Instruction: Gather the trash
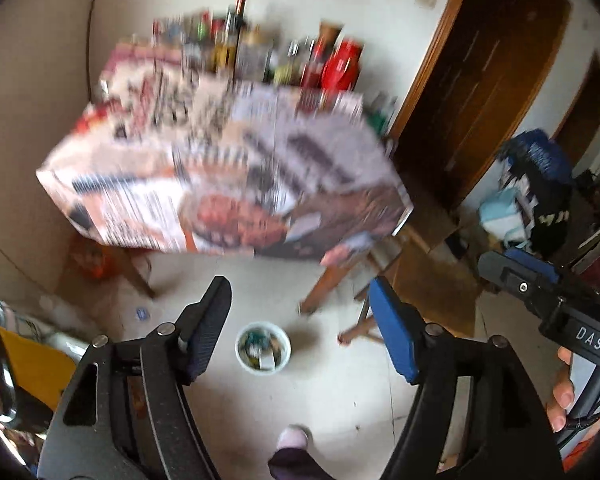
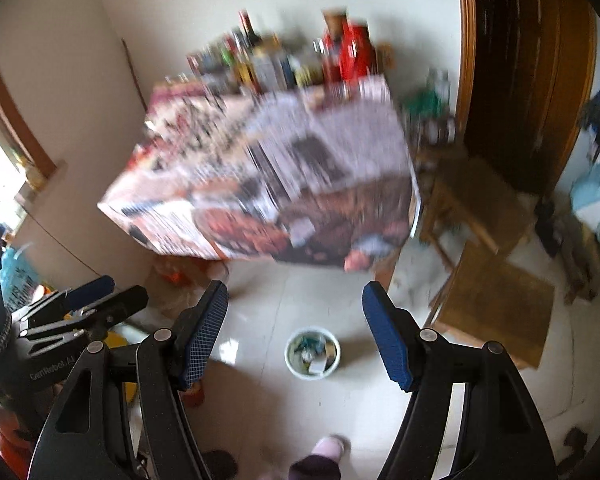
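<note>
Both grippers hang high above the floor, jaws spread wide with nothing between them: the left gripper and the right gripper each look down past their pads at a small white bin on the pale tiles, already holding scraps of trash. The table, covered in printed paper, stands beyond it, with bottles crowded along its far edge.

The likely risk is the heavy blur: a descent at this pace could clip the table's near corner or tip the light bin. A slippered foot also stands close by.

Readable writing: "DAS" on the right gripper's body and "GenRobot.AI" on the left gripper's body; the table's print is too smeared to read.
</note>
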Motion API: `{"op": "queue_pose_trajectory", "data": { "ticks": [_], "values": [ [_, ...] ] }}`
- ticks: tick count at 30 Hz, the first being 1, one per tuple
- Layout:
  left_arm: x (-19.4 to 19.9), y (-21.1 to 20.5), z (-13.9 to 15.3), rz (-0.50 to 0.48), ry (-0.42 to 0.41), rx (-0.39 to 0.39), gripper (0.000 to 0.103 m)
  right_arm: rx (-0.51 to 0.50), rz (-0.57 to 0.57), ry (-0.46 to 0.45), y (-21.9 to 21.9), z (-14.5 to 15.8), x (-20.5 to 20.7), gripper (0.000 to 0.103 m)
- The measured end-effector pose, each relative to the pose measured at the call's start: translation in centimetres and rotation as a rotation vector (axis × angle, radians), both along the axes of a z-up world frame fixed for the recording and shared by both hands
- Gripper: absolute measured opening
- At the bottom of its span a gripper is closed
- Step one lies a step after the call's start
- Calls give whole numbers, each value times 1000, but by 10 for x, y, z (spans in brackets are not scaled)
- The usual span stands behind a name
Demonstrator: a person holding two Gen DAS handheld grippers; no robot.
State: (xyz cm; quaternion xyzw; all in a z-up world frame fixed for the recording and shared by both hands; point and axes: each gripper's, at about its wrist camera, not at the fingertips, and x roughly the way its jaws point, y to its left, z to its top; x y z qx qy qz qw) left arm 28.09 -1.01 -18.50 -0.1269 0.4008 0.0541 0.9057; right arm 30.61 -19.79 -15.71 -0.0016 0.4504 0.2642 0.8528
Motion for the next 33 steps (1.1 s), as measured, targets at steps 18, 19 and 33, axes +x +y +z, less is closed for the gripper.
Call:
{"op": "queue_pose_trajectory", "data": {
  "ticks": [18,19,33],
  "values": [
    [-228,-25,166,-74,-441,149,99,90,-106,-445,-17,160,-200,92],
    [-238,-25,170,-75,-449,153,100,92,-106,-455,-17,162,-205,95],
    [-278,-24,177,-74,-483,151,101,84,-113,-496,-20,168,-243,102]
  ]
}}
